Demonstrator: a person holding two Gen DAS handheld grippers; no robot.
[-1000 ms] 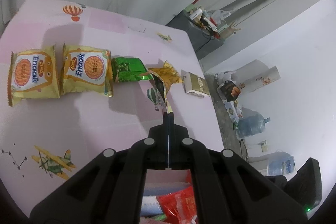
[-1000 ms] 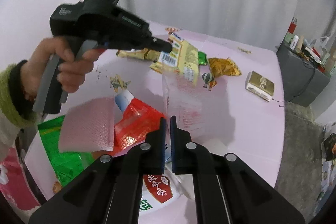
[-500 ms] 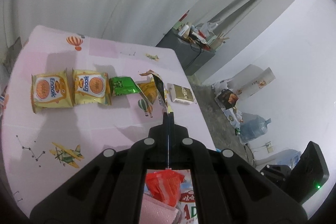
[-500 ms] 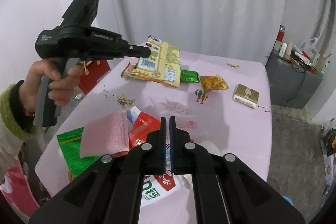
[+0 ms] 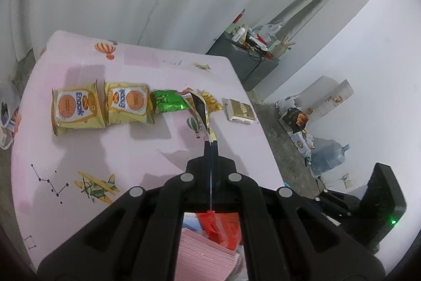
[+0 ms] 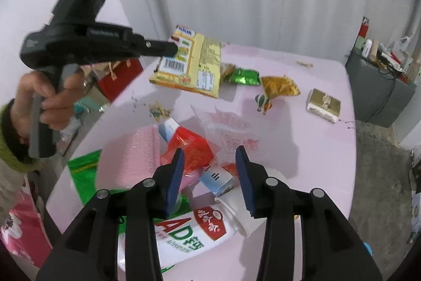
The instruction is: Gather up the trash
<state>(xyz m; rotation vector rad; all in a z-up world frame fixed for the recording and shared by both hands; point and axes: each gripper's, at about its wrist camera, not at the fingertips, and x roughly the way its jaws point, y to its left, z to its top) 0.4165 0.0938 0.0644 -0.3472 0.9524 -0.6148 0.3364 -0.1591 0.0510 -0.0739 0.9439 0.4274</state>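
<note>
My left gripper (image 5: 211, 142) is shut on a corner of a yellow snack wrapper (image 5: 201, 112), which hangs above the pink table (image 5: 79, 149). From the right wrist, the left gripper (image 6: 173, 48) is seen holding that wrapper (image 6: 194, 65) up over the table's far side. My right gripper (image 6: 210, 153) hovers over a trash pile with its jaws opening and nothing pressed between the pads. A clear plastic bag (image 6: 231, 128) with red print lies loose just beyond its tips, beside a red wrapper (image 6: 192, 146), a pink foam sheet (image 6: 131, 157) and a white milk bottle (image 6: 189, 233).
Two yellow biscuit packets (image 5: 76, 107) (image 5: 129, 103), a green packet (image 5: 168, 103), a golden wrapper (image 6: 279, 86) and a gold box (image 6: 323, 104) lie in a row across the table. A green bag (image 6: 84, 175) lies under the pile. A grey cabinet (image 6: 381, 91) stands off the table's far right corner.
The right gripper has opened and let go of the clear plastic bag, which now lies on the pile. The left gripper has lifted the yellow wrapper higher above the table.
</note>
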